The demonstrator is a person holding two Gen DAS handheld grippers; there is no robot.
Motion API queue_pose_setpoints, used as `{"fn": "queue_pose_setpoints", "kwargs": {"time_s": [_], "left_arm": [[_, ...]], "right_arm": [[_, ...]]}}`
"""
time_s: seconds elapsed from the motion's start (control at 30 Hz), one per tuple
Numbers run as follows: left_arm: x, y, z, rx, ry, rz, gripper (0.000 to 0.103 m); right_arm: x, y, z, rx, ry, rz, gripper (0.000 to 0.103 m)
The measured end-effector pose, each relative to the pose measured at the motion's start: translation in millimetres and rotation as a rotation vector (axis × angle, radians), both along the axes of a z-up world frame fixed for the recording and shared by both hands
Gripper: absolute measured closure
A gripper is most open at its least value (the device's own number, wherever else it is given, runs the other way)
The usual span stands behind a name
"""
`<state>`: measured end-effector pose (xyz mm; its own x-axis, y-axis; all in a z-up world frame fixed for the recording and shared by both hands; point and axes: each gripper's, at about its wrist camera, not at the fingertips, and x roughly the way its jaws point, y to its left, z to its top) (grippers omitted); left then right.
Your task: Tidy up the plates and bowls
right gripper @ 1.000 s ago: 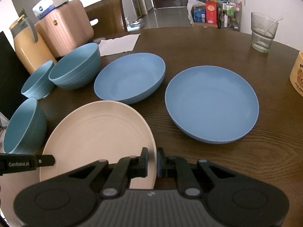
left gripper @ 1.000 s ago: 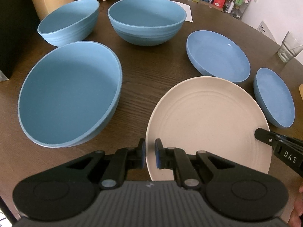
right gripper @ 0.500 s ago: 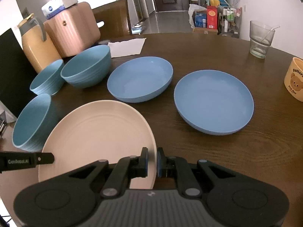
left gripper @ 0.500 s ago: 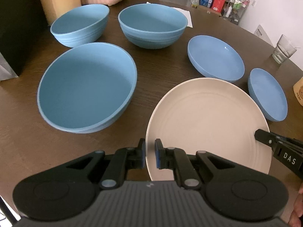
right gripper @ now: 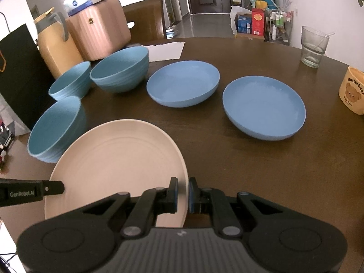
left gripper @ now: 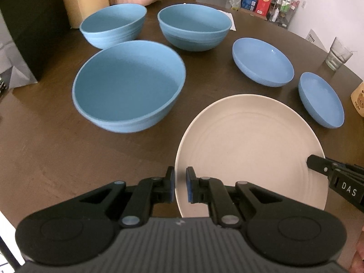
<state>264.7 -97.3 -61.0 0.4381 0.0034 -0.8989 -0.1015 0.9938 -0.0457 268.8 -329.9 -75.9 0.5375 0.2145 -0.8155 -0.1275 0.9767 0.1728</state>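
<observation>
- dark wood table [left gripper: 45,150] fills most of both views, all dishes sit on it
- cream plate [left gripper: 248,150] lower right of left wrist view, lower left of right wrist view; held by both grippers at opposite rims, looks raised off the table, can't confirm
- left gripper [left gripper: 180,187] bottom centre of its view, jaws pinching the plate's left rim; its finger also pokes in from the left edge of the right wrist view, over the plate rim
- right gripper [right gripper: 182,194] bottom centre of its view, jaws pinching the plate's right rim; seen at right edge of left wrist view too
- near deep blue bowl [left gripper: 127,86] centre left of left wrist view, upright, just left of the plate, not touching it
- two more deep blue bowls: far left bowl [left gripper: 112,24] and far right bowl [left gripper: 194,26], upper part of left wrist view, side by side
- shallow blue dish [right gripper: 265,107] right of centre in right wrist view, apart from plate
- second shallow blue dish [right gripper: 183,83] centre of right wrist view, near the far right bowl
- pink ribbed case [right gripper: 100,29] and yellow jug [right gripper: 56,43] upper left of right wrist view, behind the bowls
- white napkin [right gripper: 166,50] upper centre, flat
- glass tumbler [right gripper: 314,46] upper right, something thin stands in it
- bear-print cup [right gripper: 352,91] right edge
</observation>
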Motion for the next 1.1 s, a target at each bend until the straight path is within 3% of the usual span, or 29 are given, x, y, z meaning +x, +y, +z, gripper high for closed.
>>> {"fn": "queue_pose_setpoints", "kwargs": {"time_s": [0.47, 1.1], "left_arm": [[-24.6, 16.0, -14.3, 0.016, 0.011, 0.017, 0.092], [-25.7, 32.3, -29.8, 0.035, 0.032, 0.030, 0.092]], "right_arm": [[-24.3, 18.3, -13.6, 0.005, 0.020, 0.029, 0.094], [-19.2, 35.5, -33.1, 0.020, 0.060, 0.054, 0.094]]}}
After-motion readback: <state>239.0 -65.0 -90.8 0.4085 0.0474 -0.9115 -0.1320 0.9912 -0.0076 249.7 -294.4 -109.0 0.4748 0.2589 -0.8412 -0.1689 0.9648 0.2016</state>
